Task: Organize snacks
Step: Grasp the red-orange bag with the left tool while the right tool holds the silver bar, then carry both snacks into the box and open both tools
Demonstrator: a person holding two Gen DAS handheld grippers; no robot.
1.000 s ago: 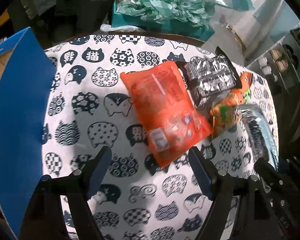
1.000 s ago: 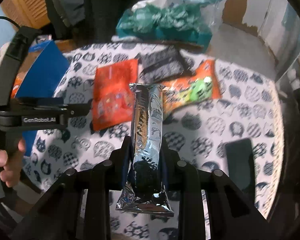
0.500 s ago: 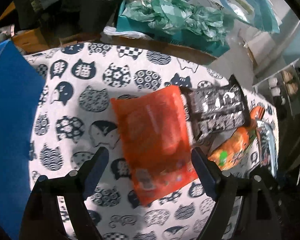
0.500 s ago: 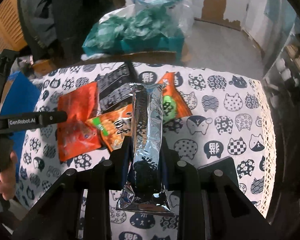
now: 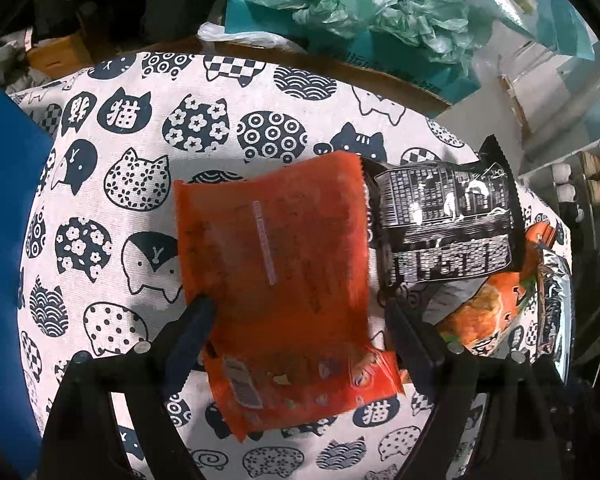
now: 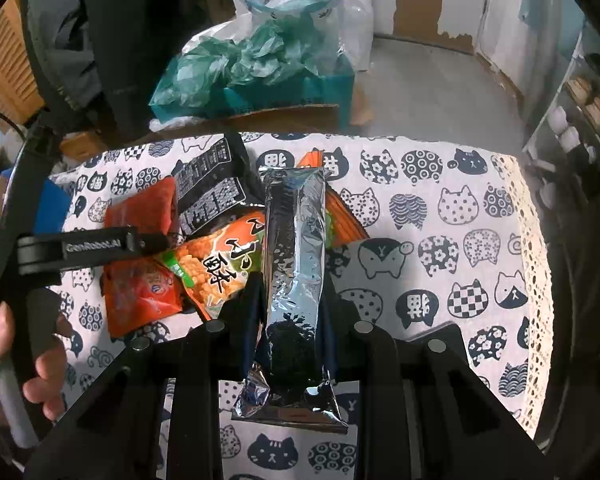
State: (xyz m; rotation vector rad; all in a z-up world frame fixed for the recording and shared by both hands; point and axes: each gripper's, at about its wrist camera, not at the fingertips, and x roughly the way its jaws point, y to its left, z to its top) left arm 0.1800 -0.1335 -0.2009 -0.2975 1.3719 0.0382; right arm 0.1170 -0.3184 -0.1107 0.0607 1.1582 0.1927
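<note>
My left gripper (image 5: 296, 312) is open, its fingers on either side of a flat red-orange snack bag (image 5: 276, 264) that lies on the cat-print tablecloth (image 5: 140, 184). A black packet (image 5: 444, 224) lies right of it, and an orange-green bag (image 5: 488, 312) beyond. My right gripper (image 6: 288, 288) is shut on a long silver packet (image 6: 296, 248), held above the table. In the right wrist view the red bag (image 6: 140, 288), the orange-green bag (image 6: 216, 264) and the black packet (image 6: 208, 196) lie to the left, under the left gripper's arm (image 6: 92, 248).
A blue box (image 5: 4, 248) stands at the table's left edge. A teal box with green plastic bags (image 5: 360, 12) sits behind the table. A shelf rack (image 6: 580, 120) stands to the right. The tablecloth's right side (image 6: 460, 240) holds no packets.
My left gripper has moved forward and down so its fingers now flank the red bag. My right gripper, still holding the silver packet, has shifted right and back.
</note>
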